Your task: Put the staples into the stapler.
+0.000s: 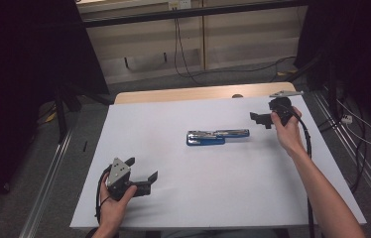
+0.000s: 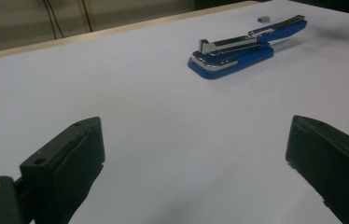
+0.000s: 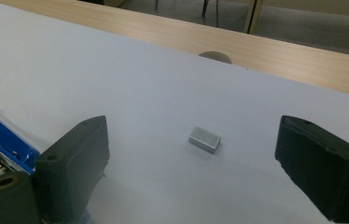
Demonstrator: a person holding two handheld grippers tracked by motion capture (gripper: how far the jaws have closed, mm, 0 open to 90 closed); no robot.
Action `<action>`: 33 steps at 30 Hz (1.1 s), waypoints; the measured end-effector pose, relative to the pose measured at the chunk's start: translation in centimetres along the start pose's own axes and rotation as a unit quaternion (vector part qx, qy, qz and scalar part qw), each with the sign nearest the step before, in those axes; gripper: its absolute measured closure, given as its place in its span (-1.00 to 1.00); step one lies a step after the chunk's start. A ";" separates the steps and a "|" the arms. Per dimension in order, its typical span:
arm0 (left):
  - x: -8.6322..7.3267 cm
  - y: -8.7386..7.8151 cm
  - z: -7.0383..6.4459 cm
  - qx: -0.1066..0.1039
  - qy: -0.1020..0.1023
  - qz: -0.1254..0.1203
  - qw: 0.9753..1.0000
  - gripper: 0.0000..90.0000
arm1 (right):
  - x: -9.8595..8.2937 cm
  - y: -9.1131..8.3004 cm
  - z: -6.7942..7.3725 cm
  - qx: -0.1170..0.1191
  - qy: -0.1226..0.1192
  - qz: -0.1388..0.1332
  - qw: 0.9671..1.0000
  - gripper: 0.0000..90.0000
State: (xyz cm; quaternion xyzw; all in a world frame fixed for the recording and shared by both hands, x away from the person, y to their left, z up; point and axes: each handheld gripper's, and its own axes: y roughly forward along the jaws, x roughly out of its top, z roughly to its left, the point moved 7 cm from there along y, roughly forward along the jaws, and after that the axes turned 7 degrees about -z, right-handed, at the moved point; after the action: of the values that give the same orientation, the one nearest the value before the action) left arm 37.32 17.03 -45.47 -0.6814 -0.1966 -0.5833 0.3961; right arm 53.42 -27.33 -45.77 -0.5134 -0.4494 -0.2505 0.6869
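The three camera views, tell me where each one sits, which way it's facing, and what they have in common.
High view: above the person's side, looking forward and down on the table; both forearms, left gripper, right gripper.
Left gripper view: rides the left gripper, faces the opened blue stapler; open jaws show.
Right gripper view: rides the right gripper, faces a small block of staples; open jaws show.
Shared: all three show the stapler.

A glossy blue plastic stapler (image 2: 247, 46) with bright metal parts, a ribbed metal staple block (image 3: 205, 139) and matt white table (image 1: 173, 198) are seen.
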 end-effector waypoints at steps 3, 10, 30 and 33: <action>0.1 0.1 -0.1 0.000 0.003 -0.001 1.000 -0.89 | 0.0 0.4 -0.1 0.004 -0.019 0.009 1.000 -0.78; 0.0 0.2 -0.1 -0.001 0.006 0.002 1.000 -0.88 | -0.1 1.5 -0.6 0.032 -0.036 0.032 0.998 -0.78; -0.3 0.1 0.3 0.005 -0.005 0.008 1.000 -0.89 | 0.4 4.7 -1.1 0.075 -0.097 0.137 0.983 -0.40; -0.4 0.1 0.2 0.002 -0.002 0.009 1.000 -0.89 | 0.4 5.0 -1.1 0.085 -0.111 0.146 0.979 -0.24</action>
State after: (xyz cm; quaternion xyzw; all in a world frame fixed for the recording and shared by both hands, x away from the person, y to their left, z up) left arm 37.42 17.20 -45.84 -0.6832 -0.1925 -0.5778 0.4028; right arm 57.98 -26.58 -47.93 -0.5380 -0.4625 -0.0495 0.7030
